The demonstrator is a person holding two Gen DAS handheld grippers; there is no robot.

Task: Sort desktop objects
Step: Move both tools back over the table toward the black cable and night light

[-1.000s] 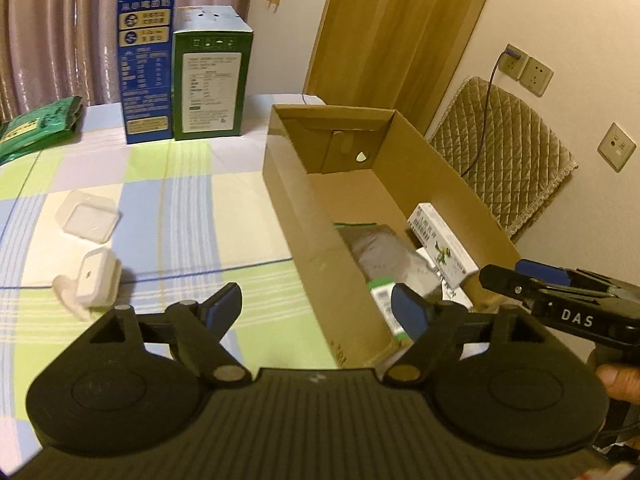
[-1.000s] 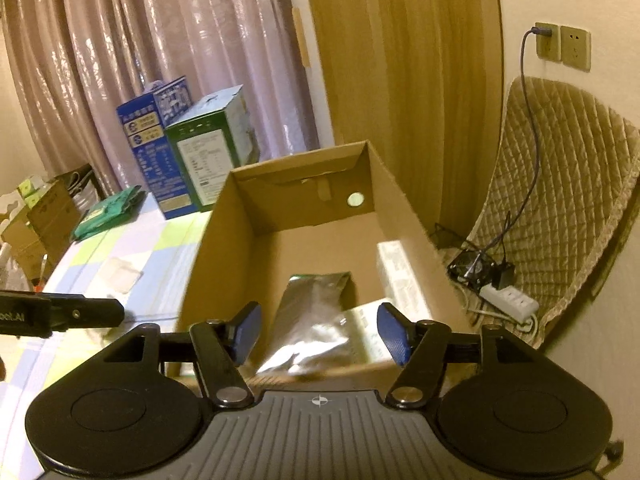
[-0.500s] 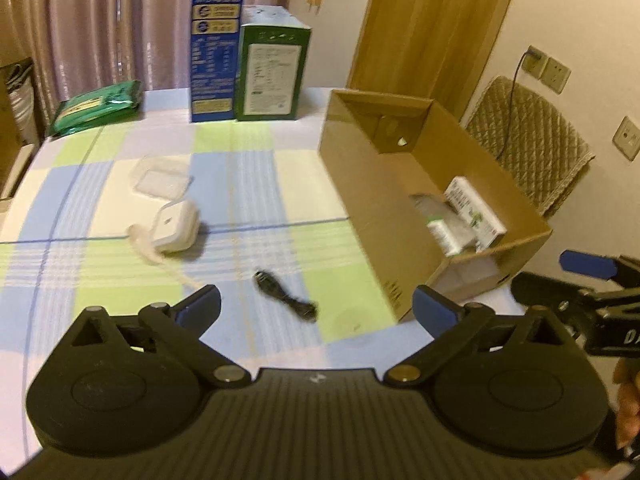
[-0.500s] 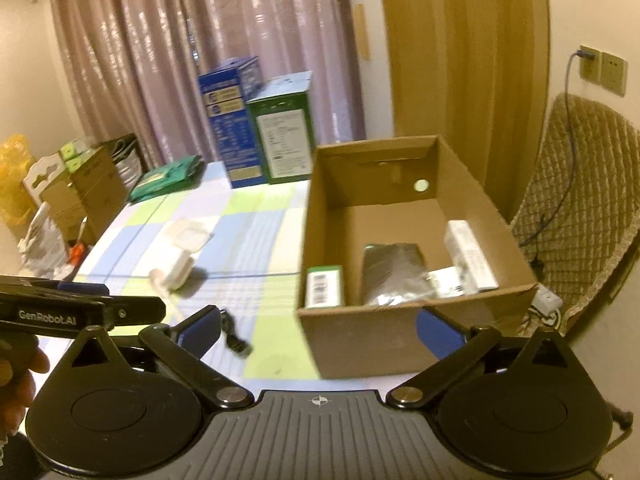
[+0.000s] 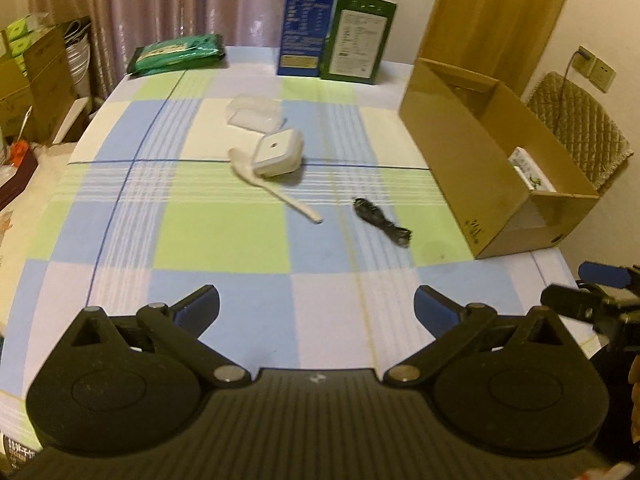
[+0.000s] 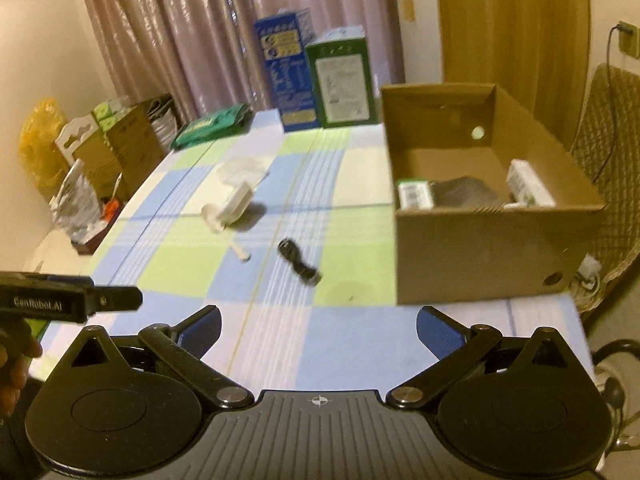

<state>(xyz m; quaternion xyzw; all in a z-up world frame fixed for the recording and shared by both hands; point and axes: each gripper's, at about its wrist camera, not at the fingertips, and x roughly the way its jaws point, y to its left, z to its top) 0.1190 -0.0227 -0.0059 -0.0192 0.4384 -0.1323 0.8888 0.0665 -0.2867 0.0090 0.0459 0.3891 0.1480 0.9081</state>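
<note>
My left gripper [image 5: 316,308] fingers have just been opening, now released, nothing between | my right gripper [image 6: 318,322] same, empty | black cable [image 5: 382,221] on worktop [image 5: 224,236] centre, ahead | white charger [image 5: 278,153] farther | cardboard box [image 6: 488,256] right, already holding packets

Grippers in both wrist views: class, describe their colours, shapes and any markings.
Each gripper is black plastic: two round discs, a ribbed centre plate and angled link arms with silver pivots, ending in blue-padded fingers. The left gripper looks the same as the right gripper. Seen side-on from the right wrist view, the left one carries white lettering on its body.
</note>
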